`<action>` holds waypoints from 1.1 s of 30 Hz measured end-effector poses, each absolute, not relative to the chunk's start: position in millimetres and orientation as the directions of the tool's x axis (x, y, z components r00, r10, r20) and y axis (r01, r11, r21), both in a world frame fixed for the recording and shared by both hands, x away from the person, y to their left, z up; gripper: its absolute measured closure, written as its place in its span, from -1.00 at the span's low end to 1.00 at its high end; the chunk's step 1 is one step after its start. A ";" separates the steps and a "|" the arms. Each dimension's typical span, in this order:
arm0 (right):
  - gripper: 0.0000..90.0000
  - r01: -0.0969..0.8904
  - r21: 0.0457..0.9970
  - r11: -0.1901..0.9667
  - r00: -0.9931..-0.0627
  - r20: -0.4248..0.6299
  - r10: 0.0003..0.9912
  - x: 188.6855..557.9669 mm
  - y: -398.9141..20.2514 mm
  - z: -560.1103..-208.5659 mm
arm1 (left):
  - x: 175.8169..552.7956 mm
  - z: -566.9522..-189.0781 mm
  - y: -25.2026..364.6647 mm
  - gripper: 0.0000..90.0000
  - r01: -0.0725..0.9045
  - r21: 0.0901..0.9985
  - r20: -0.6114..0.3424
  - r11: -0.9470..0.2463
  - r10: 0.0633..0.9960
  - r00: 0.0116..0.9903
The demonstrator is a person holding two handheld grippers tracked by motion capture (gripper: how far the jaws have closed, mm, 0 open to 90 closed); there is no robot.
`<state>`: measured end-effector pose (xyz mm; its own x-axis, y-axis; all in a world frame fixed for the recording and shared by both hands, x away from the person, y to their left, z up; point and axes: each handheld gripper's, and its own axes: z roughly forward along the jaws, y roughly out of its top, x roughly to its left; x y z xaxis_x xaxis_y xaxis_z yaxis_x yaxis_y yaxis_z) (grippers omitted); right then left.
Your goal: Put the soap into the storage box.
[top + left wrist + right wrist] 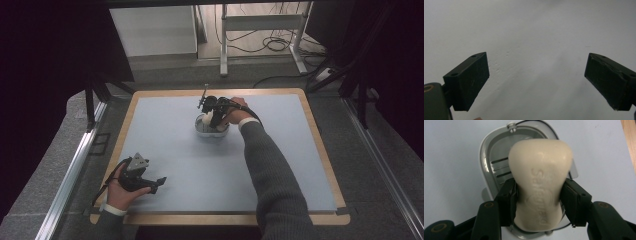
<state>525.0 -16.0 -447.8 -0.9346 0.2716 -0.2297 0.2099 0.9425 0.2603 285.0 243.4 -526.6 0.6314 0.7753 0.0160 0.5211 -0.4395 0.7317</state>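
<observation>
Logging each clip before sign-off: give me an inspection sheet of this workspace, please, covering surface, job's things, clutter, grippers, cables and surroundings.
Surface: pale blue mat on a wood-edged table, bare around the work.
Job's things: cream soap bar held over a grey soap dish with a slotted floor.
Clutter: nothing seen.
Grippers: right gripper shut on the soap bar, pads pressing its sides; left gripper open, nothing between its jaws, resting low at the mat's near left corner.
Cables: black cable trailing from the right gripper; loose cables on the floor beyond the table.
Surroundings: white metal frame legs beyond the table, dark drapes at both sides.
</observation>
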 end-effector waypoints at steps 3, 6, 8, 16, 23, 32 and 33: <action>0.04 0.213 0.288 0.933 -0.934 -0.220 0.281 524.2 -15.4 -445.7 | 285.2 -526.9 243.2 -0.86 0.521 0.730 0.018 -0.443 0.774 0.633; -0.02 0.220 0.310 0.925 -0.932 -0.213 0.293 523.1 -16.3 -441.7 | 285.2 -527.0 242.8 -0.86 0.521 0.729 0.017 -0.443 0.774 0.634; -0.06 0.233 0.336 0.913 -0.924 -0.217 0.316 522.4 -18.4 -438.1 | 285.1 -526.9 242.9 -0.86 0.520 0.730 0.018 -0.443 0.774 0.633; -0.15 0.309 0.442 0.842 -0.896 -0.164 0.414 521.7 -35.6 -426.7 | 285.2 -527.7 241.6 -0.86 0.523 0.730 0.012 -0.440 0.774 0.634; -0.26 0.354 0.508 0.786 -0.879 -0.106 0.465 515.1 -55.6 -423.0 | 285.5 -528.4 240.9 -0.86 0.523 0.727 0.016 -0.445 0.773 0.635; -0.29 0.397 0.560 0.727 -0.845 -0.086 0.528 499.9 -71.9 -425.2 | 285.2 -528.3 240.4 -0.86 0.523 0.728 0.013 -0.443 0.772 0.635; -0.30 0.408 0.578 0.706 -0.832 -0.083 0.549 495.6 -78.5 -428.0 | 284.9 -528.0 241.0 -0.86 0.522 0.730 0.015 -0.441 0.774 0.633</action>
